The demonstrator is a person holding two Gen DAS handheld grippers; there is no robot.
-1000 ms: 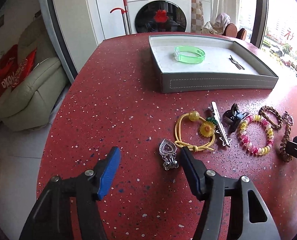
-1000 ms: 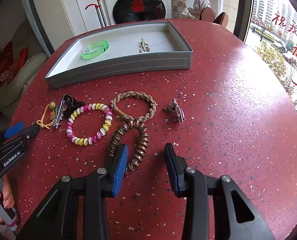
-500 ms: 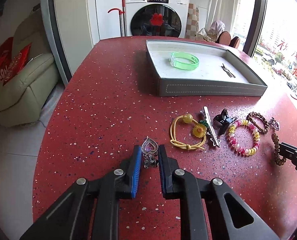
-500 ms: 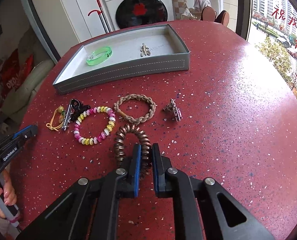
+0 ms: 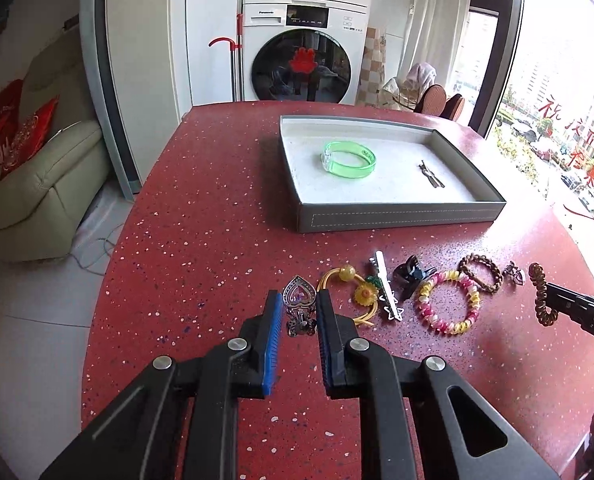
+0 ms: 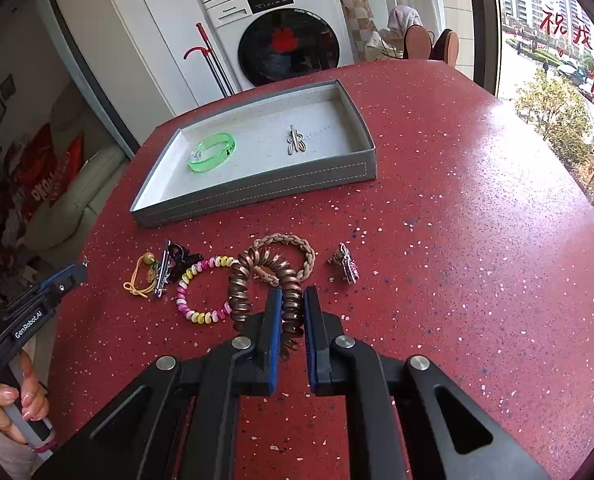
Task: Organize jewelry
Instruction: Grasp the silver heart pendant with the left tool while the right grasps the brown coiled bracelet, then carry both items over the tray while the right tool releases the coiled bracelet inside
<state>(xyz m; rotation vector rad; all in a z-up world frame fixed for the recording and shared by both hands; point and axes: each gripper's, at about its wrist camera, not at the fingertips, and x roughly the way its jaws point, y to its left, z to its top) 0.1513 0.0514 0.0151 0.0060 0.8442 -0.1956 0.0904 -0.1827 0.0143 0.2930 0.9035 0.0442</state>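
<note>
My left gripper [image 5: 299, 312] is shut on a silver heart-shaped clip [image 5: 298, 303] and holds it above the red table. My right gripper [image 6: 293, 312] is shut on a brown coil hair tie [image 6: 257, 280], which also shows in the left wrist view [image 5: 540, 296], lifted. A grey tray [image 5: 401, 212] at the back holds a green bangle [image 5: 349, 159] and a small metal pin [image 5: 431, 174]. The tray [image 6: 257, 194], the bangle [image 6: 212, 151] and the pin [image 6: 295, 141] also show in the right wrist view.
On the table lie a yellow elastic with a flower [image 5: 357, 290], a silver bar clip [image 5: 387, 286], a black claw clip [image 5: 411, 274], a pink-yellow bead bracelet [image 6: 201, 290], a braided bracelet [image 6: 297, 250] and a jewelled clip [image 6: 345, 262]. The table edge drops off at left.
Both grippers have risen and pulled back with their items held; the heart clip and the coil tie are now off the table.
</note>
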